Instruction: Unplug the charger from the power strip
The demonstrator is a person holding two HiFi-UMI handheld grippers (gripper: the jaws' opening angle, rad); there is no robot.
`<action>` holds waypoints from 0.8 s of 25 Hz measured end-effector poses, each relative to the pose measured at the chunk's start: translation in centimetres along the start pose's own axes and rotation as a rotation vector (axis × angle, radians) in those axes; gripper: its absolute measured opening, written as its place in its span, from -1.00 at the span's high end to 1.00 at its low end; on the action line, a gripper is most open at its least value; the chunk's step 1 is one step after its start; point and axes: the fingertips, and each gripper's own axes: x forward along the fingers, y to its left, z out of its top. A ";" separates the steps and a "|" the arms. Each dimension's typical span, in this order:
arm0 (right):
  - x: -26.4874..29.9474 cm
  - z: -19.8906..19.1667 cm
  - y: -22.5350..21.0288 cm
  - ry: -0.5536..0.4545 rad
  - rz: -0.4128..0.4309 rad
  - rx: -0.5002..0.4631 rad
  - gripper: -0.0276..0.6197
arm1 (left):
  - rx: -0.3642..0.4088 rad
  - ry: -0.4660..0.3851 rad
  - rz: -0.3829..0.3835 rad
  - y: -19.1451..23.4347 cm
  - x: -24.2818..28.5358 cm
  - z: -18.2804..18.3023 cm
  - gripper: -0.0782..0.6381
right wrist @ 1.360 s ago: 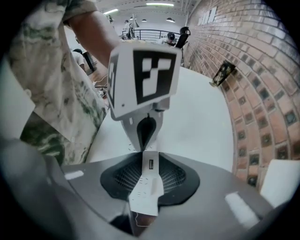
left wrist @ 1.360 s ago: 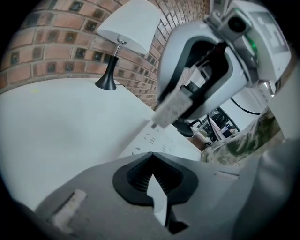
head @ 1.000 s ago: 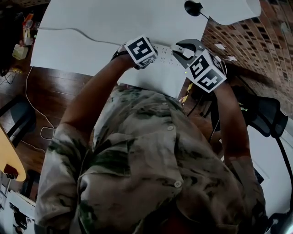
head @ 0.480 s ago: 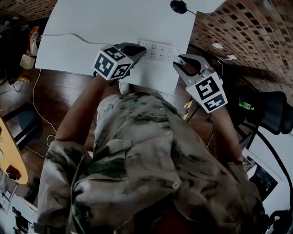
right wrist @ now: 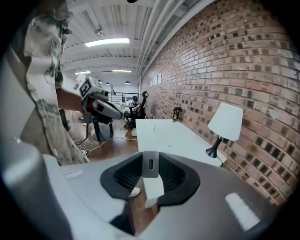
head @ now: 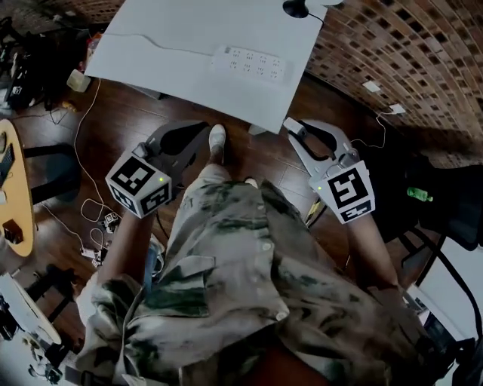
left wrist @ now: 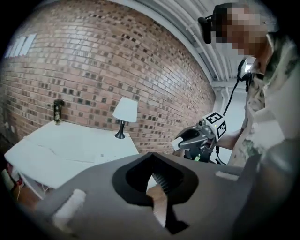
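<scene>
I see both grippers raised in front of the person's patterned shirt [head: 249,286], over the wood floor [head: 143,124]. The left gripper [head: 205,130] has its jaws pinched together with nothing in them. The right gripper [head: 290,125] is clamped on the charger [right wrist: 151,178], a white block with a grey USB face, upright between the pads. The power strip [head: 250,64] lies flat on the white table [head: 173,41] beyond, well apart from the charger. The lamp [head: 300,7] and brick wall [head: 392,45] are behind that.
</scene>
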 end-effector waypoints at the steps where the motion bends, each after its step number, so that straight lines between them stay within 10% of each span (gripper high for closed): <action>1: -0.7 -0.6 0.9 -0.005 0.013 -0.011 0.59 | -0.010 -0.017 0.021 -1.7 -1.2 -0.3 0.77; 20: -7.0 2.2 20.7 -0.102 0.028 -0.040 0.59 | 0.018 -0.097 0.017 -14.5 -19.9 -8.3 0.78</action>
